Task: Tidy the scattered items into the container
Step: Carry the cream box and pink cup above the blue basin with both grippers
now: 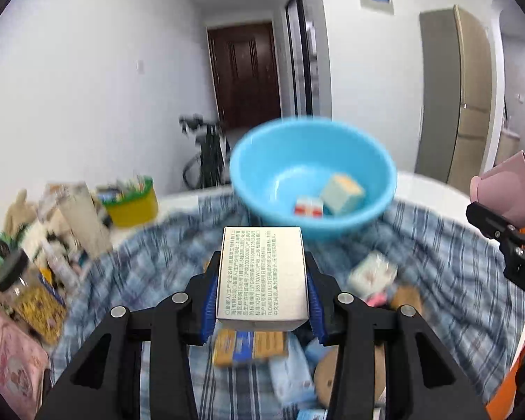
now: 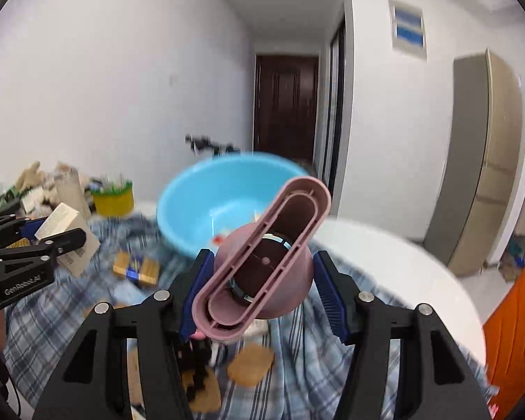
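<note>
Air above the basin [image 1: 313, 175] stands open; its mouth is unobstructed, with two small boxes [image 1: 329, 197] lying low inside. Between the grippers and the basin, the checked cloth [image 1: 150, 273] carries loose packets [image 1: 250, 346] low down, none reaching up into the way. A clutter pile [image 1: 52, 231] and yellow tub [image 1: 131, 199] block the far left. Bare white tabletop [image 2: 385, 255] lies right of the basin.

pink funnel-shaped object [image 2: 262, 262] between the right claw [image 2: 262, 280] pads, before the blue basin [image 2: 206, 196] on plaid cloth [image 2: 315, 343]
</note>
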### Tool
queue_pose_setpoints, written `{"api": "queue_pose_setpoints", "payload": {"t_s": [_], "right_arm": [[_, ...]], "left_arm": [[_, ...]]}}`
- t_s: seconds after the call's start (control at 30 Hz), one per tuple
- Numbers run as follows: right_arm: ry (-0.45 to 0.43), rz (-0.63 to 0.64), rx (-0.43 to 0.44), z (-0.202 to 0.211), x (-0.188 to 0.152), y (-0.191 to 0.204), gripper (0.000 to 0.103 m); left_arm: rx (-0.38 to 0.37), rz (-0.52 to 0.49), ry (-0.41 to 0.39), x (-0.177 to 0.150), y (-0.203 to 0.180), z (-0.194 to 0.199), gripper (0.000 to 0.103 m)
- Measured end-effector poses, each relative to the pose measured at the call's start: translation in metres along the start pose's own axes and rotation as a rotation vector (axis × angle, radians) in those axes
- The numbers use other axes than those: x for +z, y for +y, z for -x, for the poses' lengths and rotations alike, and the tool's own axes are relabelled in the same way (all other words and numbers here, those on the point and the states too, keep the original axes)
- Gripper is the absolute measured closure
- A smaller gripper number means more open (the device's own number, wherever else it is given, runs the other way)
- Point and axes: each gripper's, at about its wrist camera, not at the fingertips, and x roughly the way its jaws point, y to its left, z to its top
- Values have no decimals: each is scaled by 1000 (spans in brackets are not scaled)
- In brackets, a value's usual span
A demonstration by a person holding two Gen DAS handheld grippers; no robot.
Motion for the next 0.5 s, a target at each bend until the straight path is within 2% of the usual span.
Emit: {"api": "queue_pose_setpoints", "payload": {"t_s": [0.1,0.23,0.3,0.4,0.5], "right_arm": [[-100,36,-44,19,14,6,46],[-186,17,-13,43,29,5,46],[-211,20,-24,52,33,6,46],[-239,21,-36,61,33,8,46],[-237,9,-27,68,27,9,46]], "left_arm": [[-2,1,-82,18,-3,15,59],[-11,2,-181,36,-7,41,59],[-20,19,-215,39,-7,52,59],[6,13,-268,36,-10,67,59],[12,13,-286,31,-12,77,59]]}}
